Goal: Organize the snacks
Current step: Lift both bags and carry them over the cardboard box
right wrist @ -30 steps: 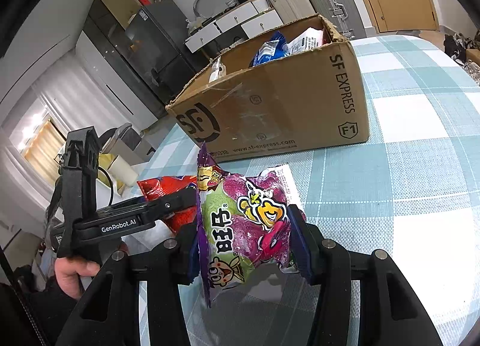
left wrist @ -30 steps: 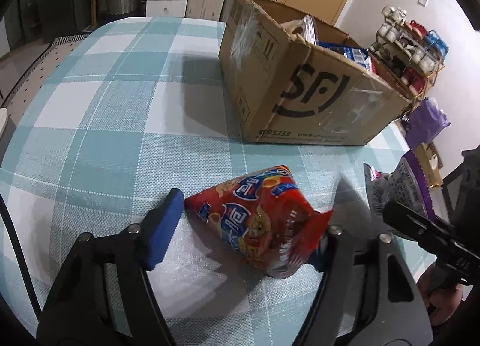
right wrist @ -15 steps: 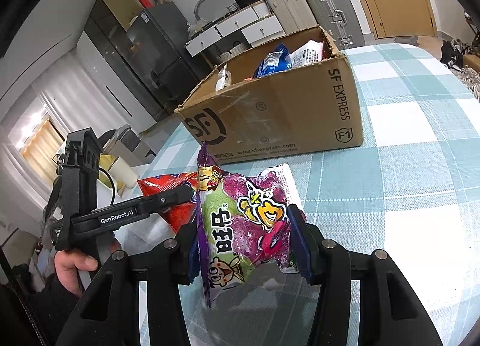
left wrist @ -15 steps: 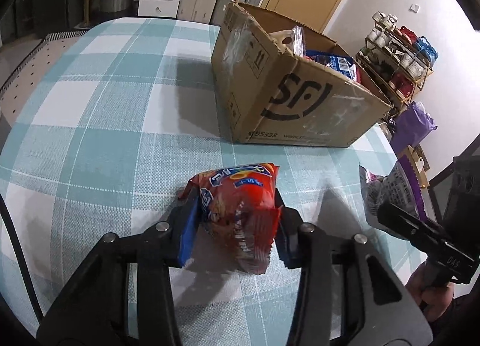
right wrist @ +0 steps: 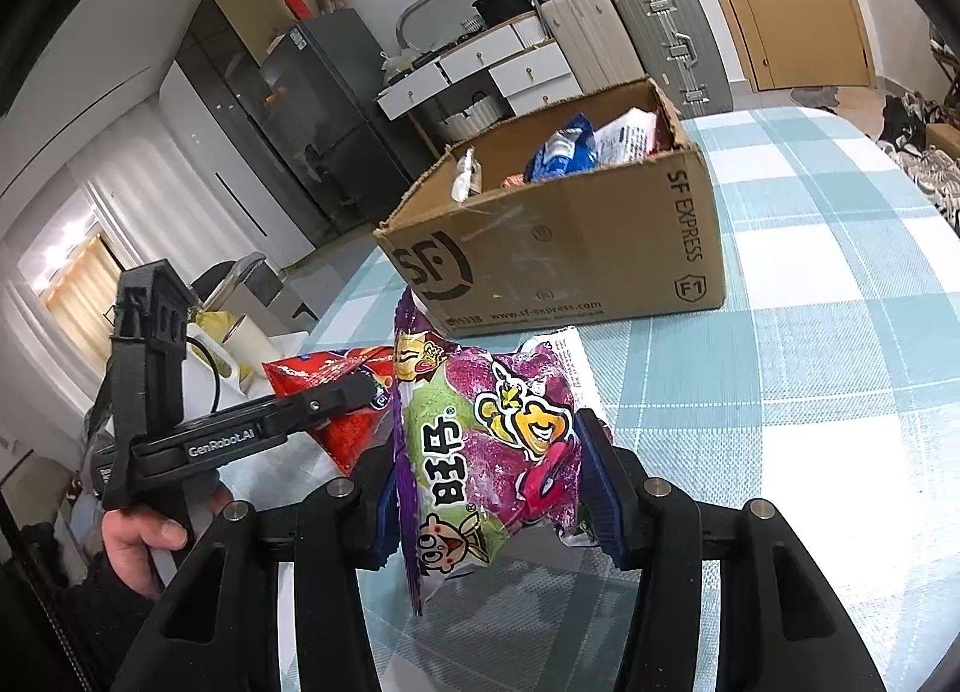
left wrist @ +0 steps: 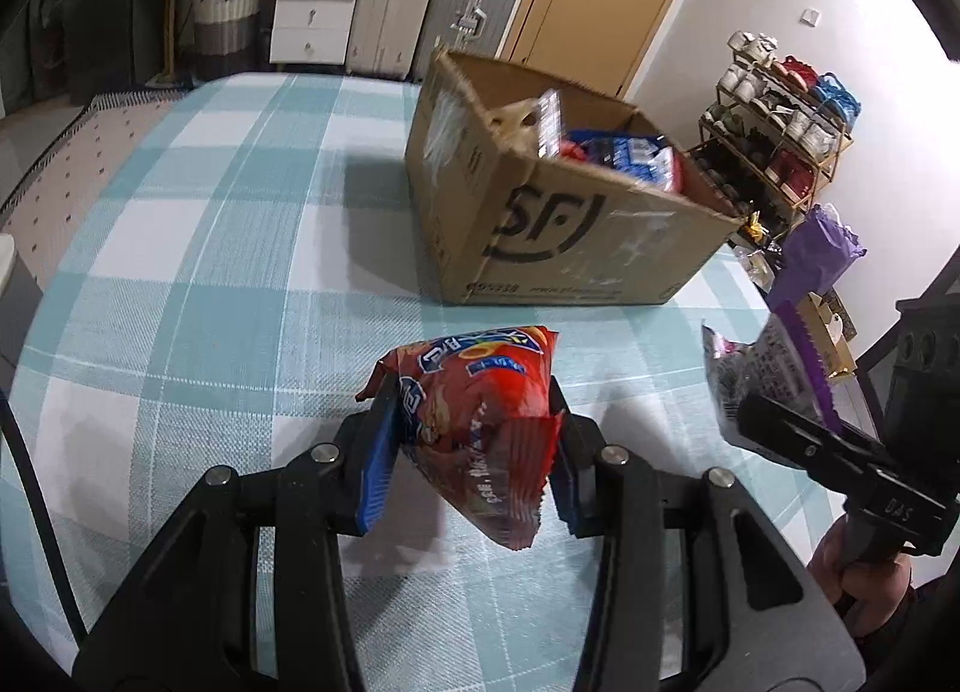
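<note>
My left gripper (left wrist: 474,452) is shut on a red snack bag (left wrist: 480,410) and holds it above the checked tablecloth. My right gripper (right wrist: 492,488) is shut on a purple and green snack bag (right wrist: 492,440), also lifted. An open cardboard SF box (left wrist: 570,224) with several snack packs inside stands ahead on the table; it also shows in the right wrist view (right wrist: 576,248). The right gripper with the purple bag (left wrist: 762,368) shows at the right of the left wrist view. The left gripper with the red bag (right wrist: 342,392) shows at the left of the right wrist view.
The table carries a blue and white checked cloth (left wrist: 210,272). A shoe rack (left wrist: 780,134) and a purple bag (left wrist: 816,254) stand beyond the table's right edge. Drawers and suitcases (left wrist: 420,26) line the far wall. A white container (right wrist: 228,344) sits left of the table.
My left gripper closed on the red bag and lifted it off the cloth. Both grippers rose, so the box interior shows more. The right gripper kept its hold on the purple bag.
</note>
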{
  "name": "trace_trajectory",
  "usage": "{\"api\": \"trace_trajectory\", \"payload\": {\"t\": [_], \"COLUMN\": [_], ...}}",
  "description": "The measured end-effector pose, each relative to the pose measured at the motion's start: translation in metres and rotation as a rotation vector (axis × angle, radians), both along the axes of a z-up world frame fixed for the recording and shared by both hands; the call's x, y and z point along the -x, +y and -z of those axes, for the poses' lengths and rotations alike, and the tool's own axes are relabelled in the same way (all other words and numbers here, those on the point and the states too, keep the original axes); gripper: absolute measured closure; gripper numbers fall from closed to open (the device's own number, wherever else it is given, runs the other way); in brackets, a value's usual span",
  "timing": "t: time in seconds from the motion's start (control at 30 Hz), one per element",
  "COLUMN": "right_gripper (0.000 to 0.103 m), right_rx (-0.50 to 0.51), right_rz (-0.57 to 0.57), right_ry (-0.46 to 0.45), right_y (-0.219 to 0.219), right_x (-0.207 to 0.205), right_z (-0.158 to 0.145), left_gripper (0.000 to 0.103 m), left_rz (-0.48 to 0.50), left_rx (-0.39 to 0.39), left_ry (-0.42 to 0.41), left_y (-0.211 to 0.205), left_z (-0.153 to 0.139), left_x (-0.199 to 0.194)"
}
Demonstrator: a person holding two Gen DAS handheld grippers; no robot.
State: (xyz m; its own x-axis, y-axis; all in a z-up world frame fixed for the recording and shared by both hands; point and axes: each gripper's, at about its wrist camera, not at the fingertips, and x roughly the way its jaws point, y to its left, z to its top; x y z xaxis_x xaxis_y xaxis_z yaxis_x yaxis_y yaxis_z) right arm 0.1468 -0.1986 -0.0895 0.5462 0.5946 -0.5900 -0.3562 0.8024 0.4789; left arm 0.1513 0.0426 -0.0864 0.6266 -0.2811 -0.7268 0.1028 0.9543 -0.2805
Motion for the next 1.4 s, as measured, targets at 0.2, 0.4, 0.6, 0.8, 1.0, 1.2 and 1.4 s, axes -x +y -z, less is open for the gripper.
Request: {"api": "trace_trajectory", "payload": {"t": [0.2, 0.4, 0.6, 0.8, 1.0, 1.2, 1.4], "right_gripper": [0.052, 0.052, 0.052, 0.052, 0.052, 0.052, 0.052], "right_rx": [0.028, 0.036, 0.059, 0.063, 0.089, 0.107, 0.122], "right_rz": [-0.012, -0.017, -0.025, -0.039, -0.053, -0.059, -0.067], "right_ry": [-0.04, -0.086, -0.156, -0.216, -0.246, -0.266, -0.283], "right_y": [0.001, -0.001, 0.002, 0.004, 0.005, 0.006, 0.01], "right_x": [0.003, 0.002, 0.0, -0.006, -0.024, -0.037, -0.052], "right_z": [-0.013, -0.031, -0.056, -0.079, -0.099, -0.113, -0.128], "left_gripper": [0.063, 0.063, 0.063, 0.063, 0.063, 0.063, 0.063], "left_rz": [0.014, 0.042, 0.067, 0.104, 0.119, 0.133, 0.132], "left_rx": [-0.02, -0.018, -0.001, 0.016, 0.038, 0.015, -0.012], "left_ry": [-0.032, -0.068, -0.1, -0.136, -0.139, -0.137, -0.146], "left_y": [-0.004, -0.009, -0.013, -0.022, -0.028, -0.034, -0.04], "left_z": [-0.021, -0.047, -0.075, -0.101, -0.125, -0.138, -0.149], "left_x": [0.005, 0.009, 0.006, 0.0, -0.017, -0.037, -0.062]}}
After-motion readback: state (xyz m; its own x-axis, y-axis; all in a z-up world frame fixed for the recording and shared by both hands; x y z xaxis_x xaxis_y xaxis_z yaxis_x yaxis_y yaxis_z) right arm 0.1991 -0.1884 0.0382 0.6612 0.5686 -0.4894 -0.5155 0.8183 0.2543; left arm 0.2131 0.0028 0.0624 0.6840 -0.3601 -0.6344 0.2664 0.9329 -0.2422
